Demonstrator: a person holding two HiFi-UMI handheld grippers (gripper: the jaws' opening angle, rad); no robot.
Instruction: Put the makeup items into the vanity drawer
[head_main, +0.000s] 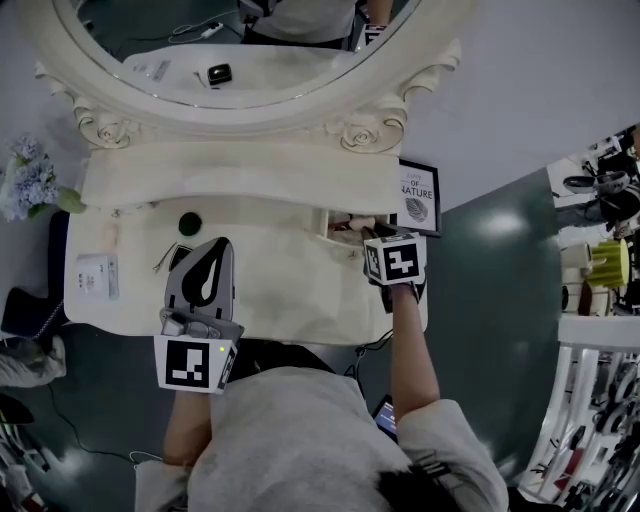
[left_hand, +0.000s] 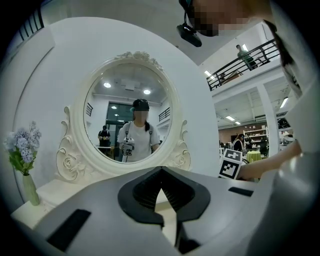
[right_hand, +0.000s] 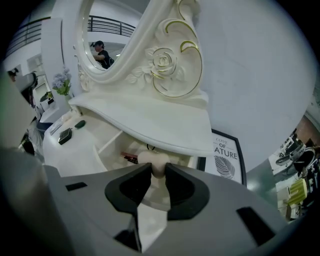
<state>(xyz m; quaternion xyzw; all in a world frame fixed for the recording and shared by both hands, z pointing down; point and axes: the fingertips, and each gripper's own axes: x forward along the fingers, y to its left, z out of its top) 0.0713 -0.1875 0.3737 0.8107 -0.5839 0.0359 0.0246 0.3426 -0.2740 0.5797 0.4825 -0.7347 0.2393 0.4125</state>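
The right hand-held gripper (right_hand: 154, 171) is clamped on a pale, rounded sponge (right_hand: 151, 158), with a jaw pressing on each side and the sponge's top bulging above the tips. In the right gripper view the open drawer (right_hand: 108, 144) lies straight ahead and below the jaws, at centre frame, tucked under the overhanging shelf (right_hand: 150, 120). A dark red item (right_hand: 131, 158) already lies inside, just left of the sponge. In the head view the drawer (head_main: 323, 222) sits right of centre, and this gripper tilts into it from below in the frame.

So the sponge appears to be over the drawer's opening rather than the tabletop (head_main: 280, 285). I judge that the next move is a short lowering and a release. The shelf edge above is the thing to stay clear of on the way out. I cannot tell whether the sponge touches the drawer floor yet. Its long axis is not readable either, since the jaws cover most of it.

The left hand-held gripper (left_hand: 161, 172) is closed on nothing, its tips meeting, and it points level toward the mirror (left_hand: 131, 120). It hangs at lower left in the head view. That puts it nearer than the right one to the round dark item (head_main: 189, 223) left on the tabletop, well apart from the drawer.
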